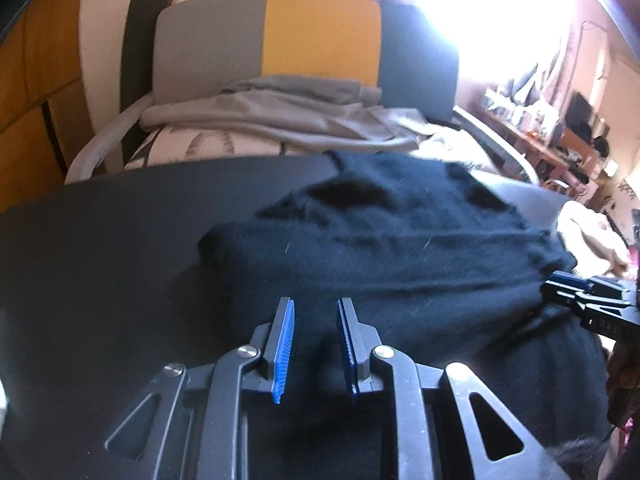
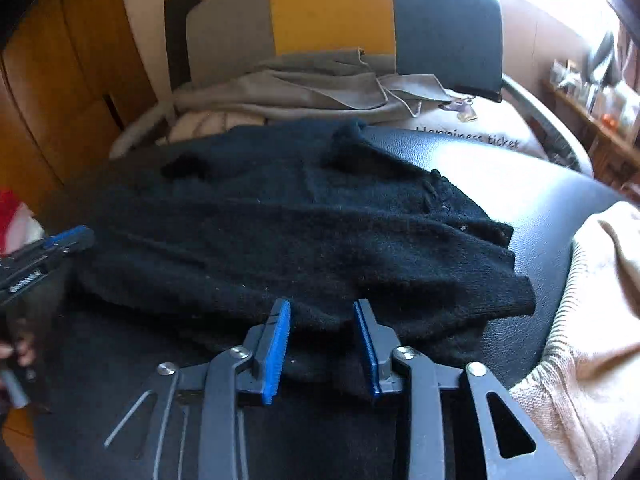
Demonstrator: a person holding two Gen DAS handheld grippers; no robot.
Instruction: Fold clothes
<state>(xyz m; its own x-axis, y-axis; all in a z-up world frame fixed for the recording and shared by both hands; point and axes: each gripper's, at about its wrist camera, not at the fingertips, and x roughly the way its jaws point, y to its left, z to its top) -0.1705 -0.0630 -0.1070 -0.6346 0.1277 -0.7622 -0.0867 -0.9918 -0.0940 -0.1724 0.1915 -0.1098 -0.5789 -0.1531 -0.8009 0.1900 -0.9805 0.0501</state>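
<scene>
A black knitted sweater [image 1: 384,256] lies partly folded on a black leather table [image 1: 120,232]; it also shows in the right wrist view [image 2: 280,232]. My left gripper [image 1: 316,308] is open with its blue-padded jaws apart, over the sweater's near edge with black fabric between the fingers. My right gripper [image 2: 322,308] is open over the sweater's near edge. The right gripper shows at the right edge of the left wrist view [image 1: 588,300]. The left gripper shows at the left edge of the right wrist view [image 2: 60,242].
A chair with a grey, yellow and dark back [image 1: 304,40] stands behind the table with grey cloth [image 2: 304,88] piled on it. A cream knitted garment [image 2: 580,320] lies at the table's right. Wooden cabinets [image 1: 36,80] are at the left, cluttered shelves [image 1: 560,128] at the right.
</scene>
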